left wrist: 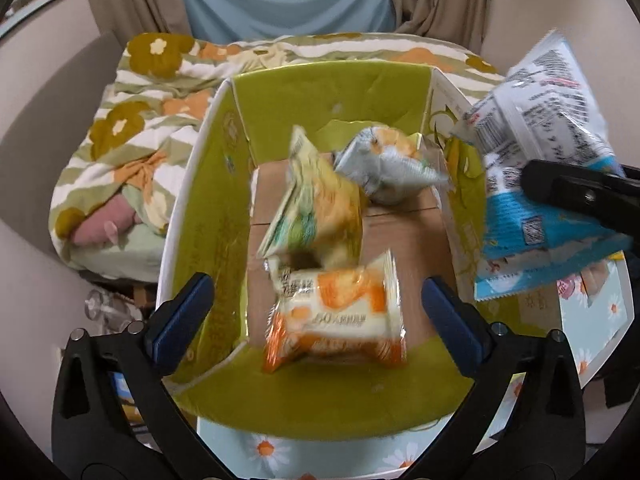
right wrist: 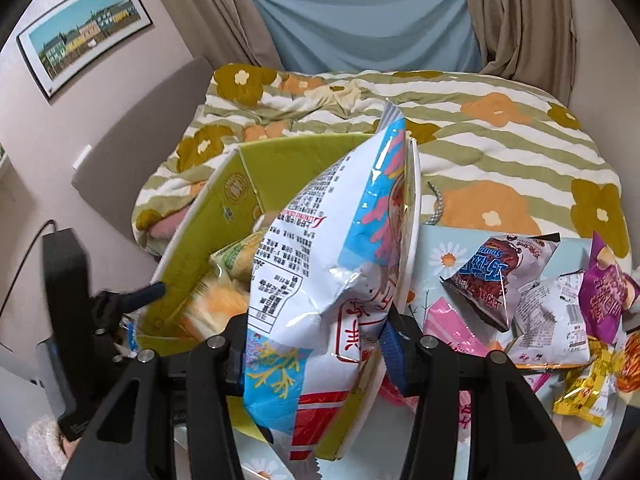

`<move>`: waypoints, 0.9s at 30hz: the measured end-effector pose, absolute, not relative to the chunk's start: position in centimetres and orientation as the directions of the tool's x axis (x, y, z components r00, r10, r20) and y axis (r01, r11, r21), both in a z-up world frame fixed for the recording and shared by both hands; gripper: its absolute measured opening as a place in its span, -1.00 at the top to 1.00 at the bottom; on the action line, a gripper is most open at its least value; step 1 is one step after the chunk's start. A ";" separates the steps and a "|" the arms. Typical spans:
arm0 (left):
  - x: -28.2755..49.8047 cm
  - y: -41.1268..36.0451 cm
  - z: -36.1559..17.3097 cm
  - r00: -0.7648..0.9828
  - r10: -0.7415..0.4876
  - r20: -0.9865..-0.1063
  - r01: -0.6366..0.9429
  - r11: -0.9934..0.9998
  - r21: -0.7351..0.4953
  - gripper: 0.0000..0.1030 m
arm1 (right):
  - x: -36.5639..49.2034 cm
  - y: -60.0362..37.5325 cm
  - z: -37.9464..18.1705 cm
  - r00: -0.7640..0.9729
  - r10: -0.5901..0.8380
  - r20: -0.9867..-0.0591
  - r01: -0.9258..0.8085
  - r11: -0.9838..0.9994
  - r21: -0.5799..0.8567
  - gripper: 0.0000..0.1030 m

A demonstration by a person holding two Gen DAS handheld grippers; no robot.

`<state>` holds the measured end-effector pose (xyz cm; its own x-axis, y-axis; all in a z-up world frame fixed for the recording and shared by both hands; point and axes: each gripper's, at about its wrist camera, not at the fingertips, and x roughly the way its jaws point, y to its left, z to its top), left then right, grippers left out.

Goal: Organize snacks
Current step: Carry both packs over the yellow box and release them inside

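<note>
A green-lined cardboard box (left wrist: 320,88) holds three snack packets: an orange-and-white one (left wrist: 336,316) at the near end, a yellow one (left wrist: 316,204) in the middle and a grey-orange one (left wrist: 388,164) at the far right. My left gripper (left wrist: 316,312) is open above the box's near end, empty. My right gripper (right wrist: 312,344) is shut on a large white-and-blue snack bag (right wrist: 336,248) and holds it over the box's right wall (right wrist: 412,208). That bag also shows in the left wrist view (left wrist: 540,152).
Loose snack packets lie on the daisy-print table (right wrist: 448,256) right of the box: a dark triangular pack (right wrist: 496,276), a white pack (right wrist: 552,316), a purple pack (right wrist: 604,296), yellow packs (right wrist: 588,388) and a pink pack (right wrist: 444,320). A bed with a flowered blanket (right wrist: 480,140) lies behind.
</note>
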<state>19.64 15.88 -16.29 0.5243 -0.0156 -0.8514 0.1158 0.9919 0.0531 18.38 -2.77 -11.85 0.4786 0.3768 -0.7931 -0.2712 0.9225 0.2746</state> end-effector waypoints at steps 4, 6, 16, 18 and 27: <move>18.8 16.4 -16.1 0.513 0.013 -0.858 0.083 0.995 0.064 -1.00 | 18.7 -2.6 -12.4 0.451 0.390 -0.803 -0.302 0.913 0.274 0.09; 18.4 16.9 -15.8 0.515 0.018 -0.857 0.058 0.997 0.056 -1.00 | 18.5 -2.4 -12.5 0.441 0.397 -0.805 -0.316 0.908 0.275 0.08; 18.1 18.1 -15.2 0.527 0.032 -0.850 -0.022 0.999 0.024 -1.00 | 20.7 0.5 -13.8 0.382 0.395 -0.836 -0.418 0.880 0.225 0.07; 18.2 18.3 -15.3 0.524 0.036 -0.851 -0.033 0.999 0.023 -1.00 | 21.1 1.1 -14.1 0.375 0.392 -0.840 -0.433 0.875 0.215 0.07; 17.8 18.6 -15.8 0.511 0.029 -0.859 -0.054 0.999 0.002 -1.00 | 20.4 1.1 -14.8 0.435 0.361 -0.825 -0.457 0.878 0.142 -0.99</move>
